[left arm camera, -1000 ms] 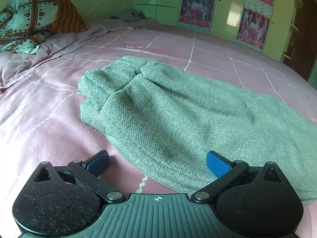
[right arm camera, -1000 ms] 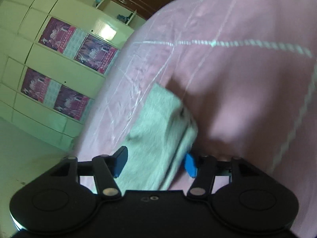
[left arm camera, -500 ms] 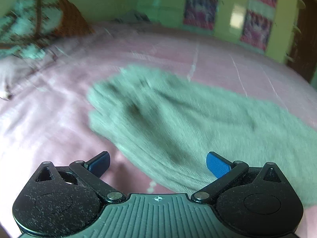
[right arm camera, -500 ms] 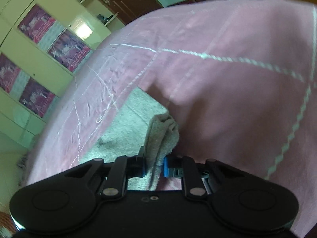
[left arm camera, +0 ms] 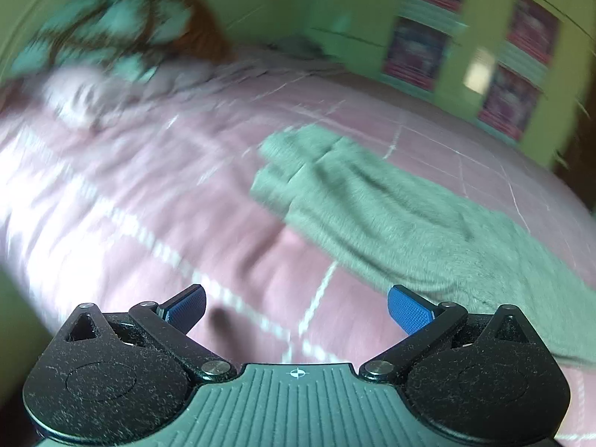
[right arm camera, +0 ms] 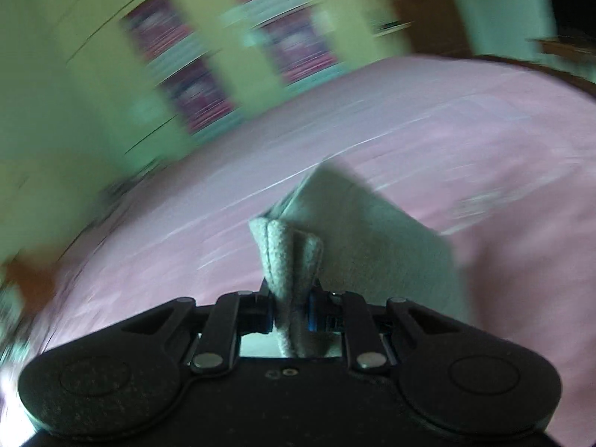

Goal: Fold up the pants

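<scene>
1. Right wrist view, bottom centre: the right gripper (right arm camera: 291, 311) is pinched on a bunched end of the grey pants (right arm camera: 287, 257); the cloth stands up between the blue pads in thick rolls, so several layers seem to be caught together; which end of the garment this is cannot be told.
2. Just beyond, mid-frame, the cloth runs from the pinch in a flat, angular sheet toward the pink bedspread (right arm camera: 484, 130); it looks raised off the bed, though the blur hides where it meets it.
3. Left wrist view, lower centre: the left gripper (left arm camera: 296, 307) is spread wide with nothing between its pads; only bare bedspread lies under it.
4. Farther in, from the centre to the right edge, the pants lie stretched along the bed; the end at centre frame is already doubled in soft rolls; the near edge passes close to the right pad without touching it.
5. Upper left, far back, a patterned pillow (left arm camera: 108, 33); upper right, cabinet doors with posters (left arm camera: 521, 74).
6. Judgement: a lengthwise fold is in hand; next, the held end should be carried over the garment and laid flat, while the idle claw could pin or square the edge.
</scene>
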Demonstrator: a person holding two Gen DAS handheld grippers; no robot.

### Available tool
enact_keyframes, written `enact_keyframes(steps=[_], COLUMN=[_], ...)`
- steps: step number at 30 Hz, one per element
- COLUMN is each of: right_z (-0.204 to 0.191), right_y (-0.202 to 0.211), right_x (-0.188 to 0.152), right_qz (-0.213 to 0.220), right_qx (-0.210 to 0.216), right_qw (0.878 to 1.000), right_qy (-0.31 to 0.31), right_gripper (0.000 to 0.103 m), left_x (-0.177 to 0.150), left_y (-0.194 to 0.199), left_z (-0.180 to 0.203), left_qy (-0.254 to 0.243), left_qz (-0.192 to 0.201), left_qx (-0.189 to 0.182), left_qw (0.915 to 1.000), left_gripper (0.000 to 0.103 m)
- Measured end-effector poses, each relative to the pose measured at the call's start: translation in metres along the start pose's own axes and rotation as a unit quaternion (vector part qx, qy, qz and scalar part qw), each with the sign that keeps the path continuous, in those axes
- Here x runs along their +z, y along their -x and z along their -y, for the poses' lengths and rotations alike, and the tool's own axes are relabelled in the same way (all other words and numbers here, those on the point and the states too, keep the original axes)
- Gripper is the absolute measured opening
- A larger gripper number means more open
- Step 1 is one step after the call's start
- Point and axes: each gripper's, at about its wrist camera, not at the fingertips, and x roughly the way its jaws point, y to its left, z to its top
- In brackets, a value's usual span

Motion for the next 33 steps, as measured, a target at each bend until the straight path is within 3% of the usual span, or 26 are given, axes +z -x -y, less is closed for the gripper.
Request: enact_keyframes(steps=[4, 7, 12, 20, 22, 23, 24, 25, 26, 27, 28, 33], right_z=[-0.089, -0.128, -0.139, -0.163, -0.17, -0.173, -0.176, -0.176, -0.177, -0.177, -0.175, -0.13], right_y=[-0.062, -0.09, -0.083, -0.072, -0.077, -0.075, -0.07, -0.062, -0.051, -0.04, -0.034, -0.019], right_x=[-0.052, -0.096, -0.12, -0.148, -0.154, -0.157, -0.159, -0.159, -0.159, -0.157, -0.154, -0.124], right_qz=[-0.085, -0.14, -0.123, -0.113, -0.108, -0.111, -0.117, -0.12, -0.118, -0.104, -0.099, -0.073], right_qx=[0.068, 0.094, 0.069, 0.067, 0.063, 0.069, 0.093, 0.144, 0.178, 0.19, 0.187, 0.139], right_qw=[0.99, 0.975, 0.968, 0.946, 0.944, 0.943, 0.942, 0.942, 0.94, 0.939, 0.942, 0.967], right_qy=[0.089, 0.147, 0.207, 0.298, 0.306, 0.307, 0.299, 0.279, 0.268, 0.266, 0.261, 0.202], right_gripper=[0.015, 0.015, 0.016, 0.018, 0.028, 0.049, 0.057, 0.055, 0.043, 0.013, 0.006, 0.009], left_x=[-0.009, -0.02, -0.035, -0.034, -0.035, -0.033, -0.032, -0.029, -0.026, -0.021, -0.018, -0.004], left_y=[0.011, 0.009, 0.006, 0.014, 0.017, 0.02, 0.024, 0.028, 0.03, 0.03, 0.03, 0.023], left_z=[-0.016, -0.023, -0.014, -0.011, -0.012, -0.012, -0.012, -0.01, -0.007, -0.002, 0.005, 0.041], left_qy=[0.046, 0.038, -0.039, -0.043, -0.041, -0.037, -0.031, -0.023, -0.019, -0.022, -0.031, -0.051], left_qz=[0.006, -0.017, -0.026, -0.025, -0.02, -0.015, -0.006, 0.002, 0.007, 0.011, 0.013, 0.018], left_qx=[0.0, -0.004, 0.024, 0.03, 0.034, 0.035, 0.032, 0.022, 0.013, 0.005, 0.0, -0.026], left_qw=[0.9989, 0.9991, 0.9986, 0.9983, 0.9984, 0.9986, 0.999, 0.9995, 0.9997, 0.9997, 0.9994, 0.9982], left_gripper=[0.103, 0.103, 0.103, 0.103, 0.103, 0.103, 0.103, 0.103, 0.103, 0.103, 0.103, 0.103])
